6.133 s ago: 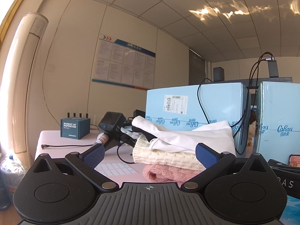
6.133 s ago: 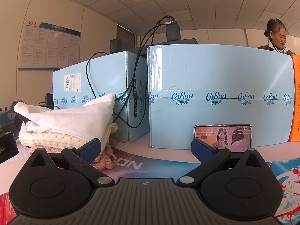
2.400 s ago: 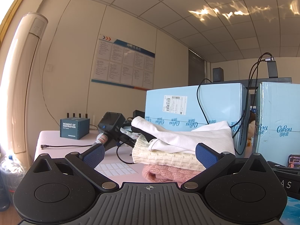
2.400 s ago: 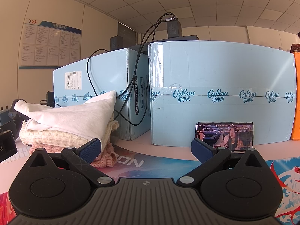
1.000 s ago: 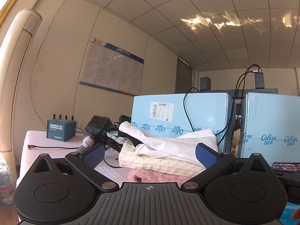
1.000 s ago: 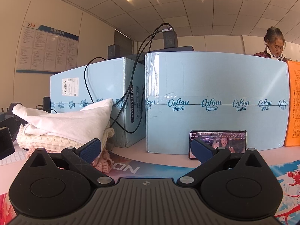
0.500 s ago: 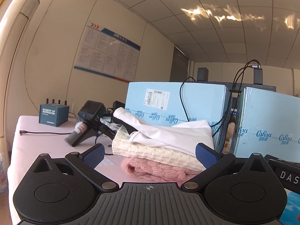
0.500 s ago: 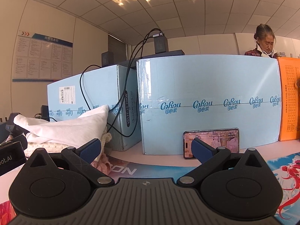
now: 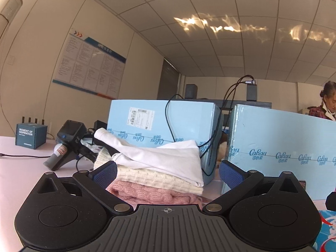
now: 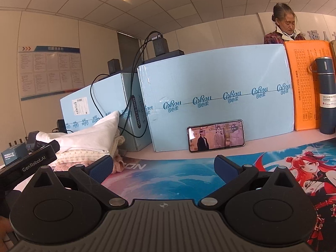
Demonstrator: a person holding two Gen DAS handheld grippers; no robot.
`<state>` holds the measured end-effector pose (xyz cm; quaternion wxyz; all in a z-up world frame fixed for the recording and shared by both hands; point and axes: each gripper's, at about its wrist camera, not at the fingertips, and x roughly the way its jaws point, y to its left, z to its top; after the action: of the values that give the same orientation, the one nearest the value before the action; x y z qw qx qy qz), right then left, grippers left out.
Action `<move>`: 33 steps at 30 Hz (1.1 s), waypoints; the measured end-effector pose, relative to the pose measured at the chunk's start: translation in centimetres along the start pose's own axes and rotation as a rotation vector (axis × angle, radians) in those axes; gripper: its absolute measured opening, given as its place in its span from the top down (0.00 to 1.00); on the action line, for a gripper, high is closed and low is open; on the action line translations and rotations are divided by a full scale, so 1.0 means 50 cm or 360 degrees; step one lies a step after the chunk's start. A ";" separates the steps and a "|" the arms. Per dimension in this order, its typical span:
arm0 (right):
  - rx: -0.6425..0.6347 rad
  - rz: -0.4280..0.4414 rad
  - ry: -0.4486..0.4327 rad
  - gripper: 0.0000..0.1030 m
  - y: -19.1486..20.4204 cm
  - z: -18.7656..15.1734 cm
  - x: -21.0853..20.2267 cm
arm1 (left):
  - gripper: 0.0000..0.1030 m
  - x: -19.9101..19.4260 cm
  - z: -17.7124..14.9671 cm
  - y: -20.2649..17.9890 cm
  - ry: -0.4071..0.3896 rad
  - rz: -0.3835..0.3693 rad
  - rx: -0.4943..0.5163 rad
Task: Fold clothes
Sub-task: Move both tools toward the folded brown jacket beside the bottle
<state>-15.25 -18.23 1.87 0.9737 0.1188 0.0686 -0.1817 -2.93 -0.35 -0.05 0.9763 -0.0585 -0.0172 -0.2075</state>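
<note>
Backing the far edge of the tabletop, two pale blue cardboard cartons (image 10: 220,88) stand side by side like a wall, probably parked there to close off the work area. Black cables (image 9: 170,121) drape over the left-hand carton. A glossy blue printed desk mat with a red-haired cartoon figure (image 10: 262,163) covers the near right part of the tabletop, likely meant as the folding surface; nothing lies on it yet.

Towards the far left of the tabletop, just in front of the left carton, sits the pile of clothes: a loosely folded white cotton garment (image 9: 168,157) on top, a cream cable-knit sweater (image 9: 151,176) under it, and a pink knit sweater (image 9: 159,195) at the bottom. Stacking keeps them together and lets the top one be taken first.

A black smartphone playing a video (image 10: 216,135) leans on its long side against the right carton, propped so it can be watched.

The left gripper (image 9: 168,174) faces the pile with its blue pads spread wide, holding nothing. The right gripper (image 10: 162,167) is likewise wide apart and empty above the mat. I judge that no fold has begun.
</note>
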 end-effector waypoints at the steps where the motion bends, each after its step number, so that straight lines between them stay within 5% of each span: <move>1: 0.0007 -0.0017 0.0014 0.00 -0.020 0.000 -0.017 | 0.00 -0.008 0.000 -0.016 -0.0009 -0.0069 0.0021; 9: 0.0080 -0.0447 -0.0012 0.00 -0.226 0.014 -0.151 | 0.00 -0.034 0.014 -0.191 0.0059 -0.0629 0.0215; 13: 0.0246 -0.0681 0.0018 0.00 -0.355 0.013 -0.211 | 0.00 -0.028 0.019 -0.296 0.0151 -0.0830 0.0389; 17: 0.0524 -0.0875 0.0064 0.00 -0.491 0.011 -0.270 | 0.00 -0.046 0.007 -0.422 0.0079 -0.1033 0.0641; 27: 0.1118 -0.1059 -0.0231 0.00 -0.748 0.052 -0.347 | 0.00 -0.128 -0.076 -0.734 -0.0243 -0.1384 0.1115; 33: 0.1515 -0.1020 -0.0429 0.00 -0.849 0.017 -0.351 | 0.00 -0.179 -0.138 -0.865 -0.0266 -0.1577 0.1366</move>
<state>-47.10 -50.94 -2.98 0.7100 0.4919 -0.1123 -0.4912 -28.64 -36.79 -2.78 0.6973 0.3348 -0.1989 -0.6018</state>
